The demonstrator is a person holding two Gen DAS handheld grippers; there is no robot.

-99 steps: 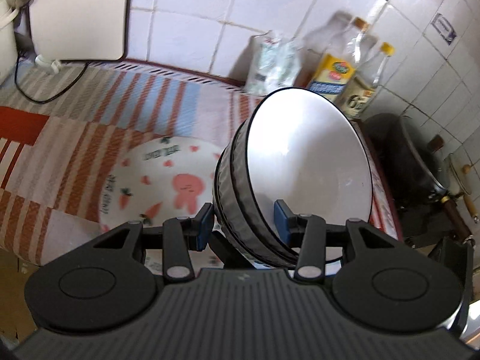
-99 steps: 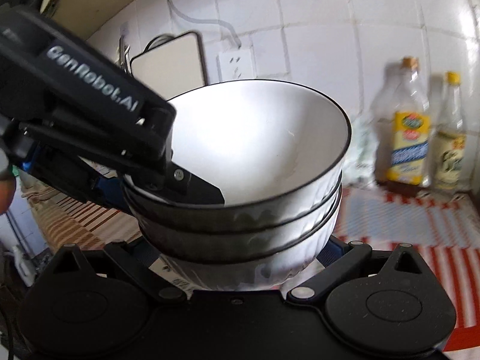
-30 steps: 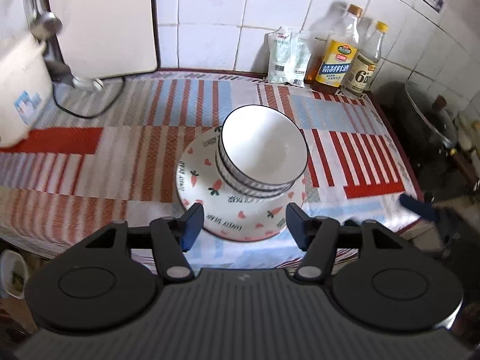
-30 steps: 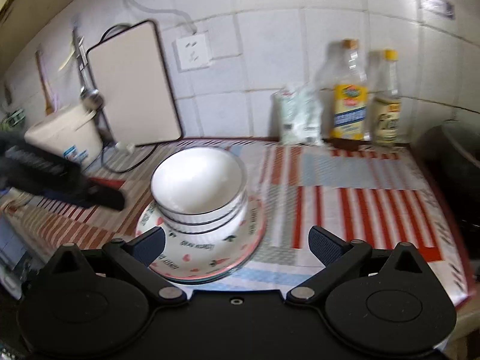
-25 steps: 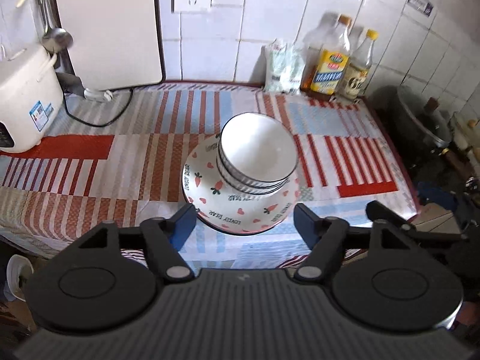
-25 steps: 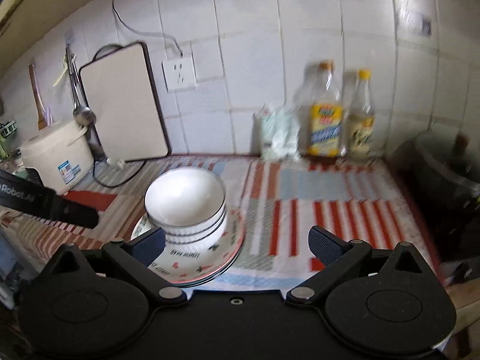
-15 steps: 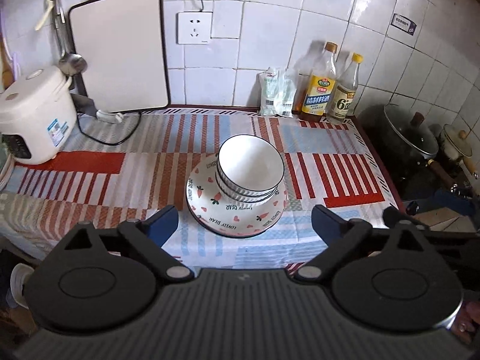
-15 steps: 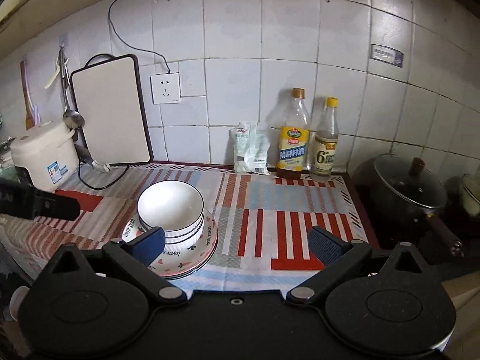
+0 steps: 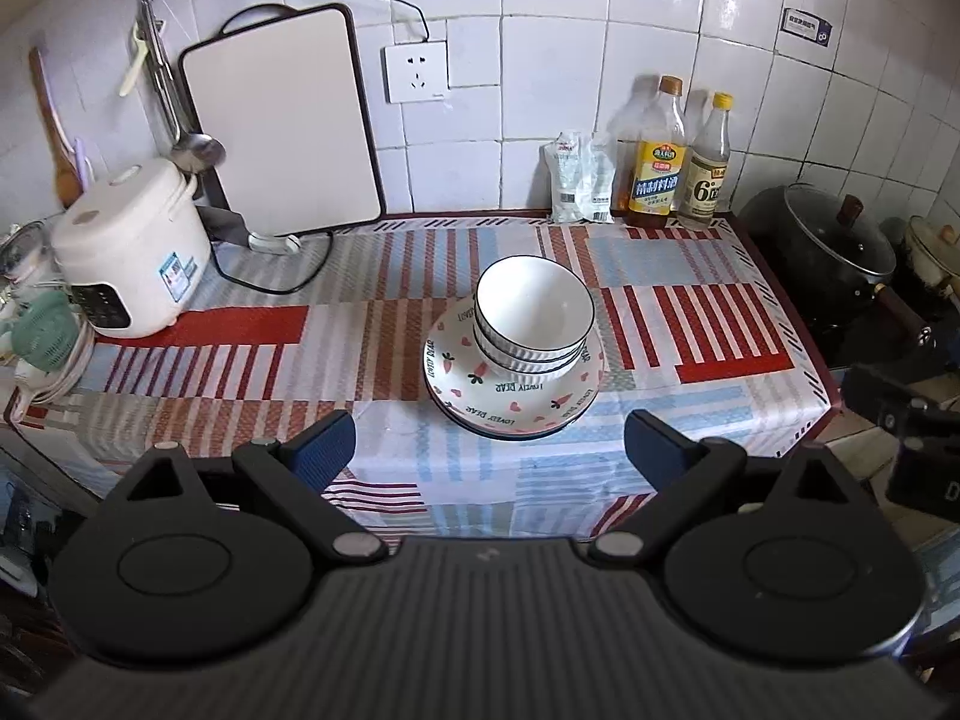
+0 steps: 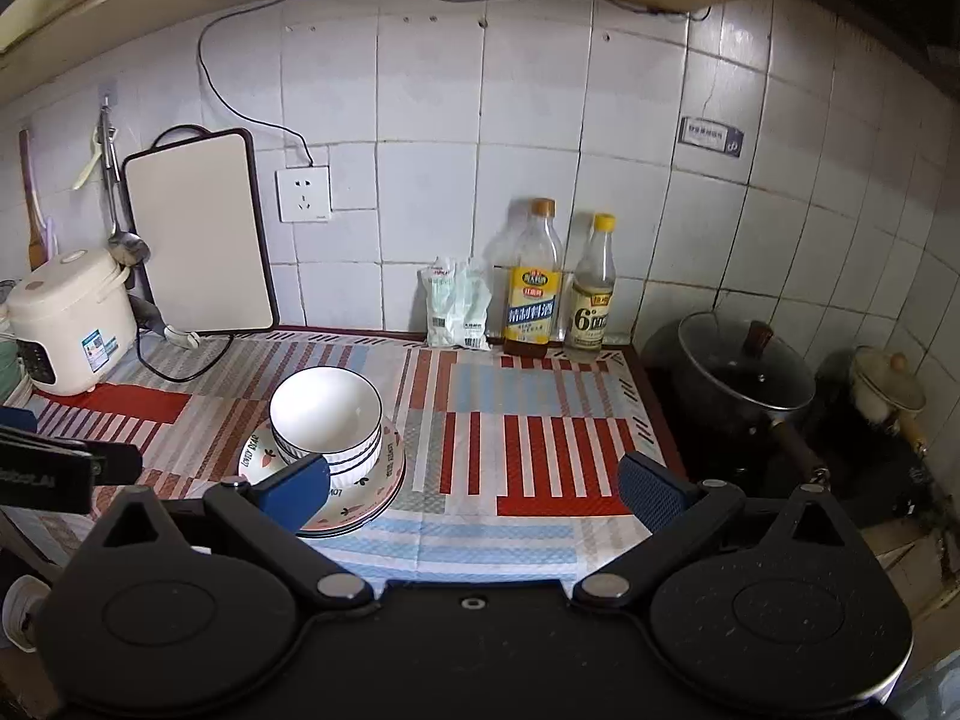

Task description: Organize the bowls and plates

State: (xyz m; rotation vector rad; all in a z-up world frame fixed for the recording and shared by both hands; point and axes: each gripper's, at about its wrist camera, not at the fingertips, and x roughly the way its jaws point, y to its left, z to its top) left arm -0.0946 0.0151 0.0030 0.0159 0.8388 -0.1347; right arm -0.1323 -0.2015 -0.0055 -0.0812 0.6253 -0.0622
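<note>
Left hand-held gripper (image 9: 489,443): jaws just finished spreading wide, nothing btwn the blue pads, released, hanging above the near edge of the table (image 9: 240,324) w/ its striped red/blue/white cloth. Right hand-held gripper (image 10: 474,489): jaws equally wide apart, empty, also over the near edge; its left pad overlaps the plate rim in the pic but looks to be above it, not touching, as far as I can tell. Ahead of both: stack of white ribbed bowls w/ thin dark rims (image 9: 534,315), looks like 3 nested, sitting upright on the stack of white plates w/ carrot/heart print and "LOVELY DEAR" lettering (image 9: 510,405); at least 2 plates by the edges seen, exact count unclear. Bowl stack sits slightly toward the back of the plates, not centred. Whole pile is mid-table, well apart from the white rice cooker (image 9: 129,252) at left, the white cutting board (image 9: 282,126) leaning on the tiled wall, and the two sauce bottles (image 10: 531,279) at the back right. Black lidded pot (image 10: 744,384) on the stove at right, off the cloth. Status, my read: bowls nested, plates stacked, bowls on plates, both grippers clear → task looks basically done. No loose plate or bowl visible elsewhere. Only possible leftover: centre the bowls on the plates.
</note>
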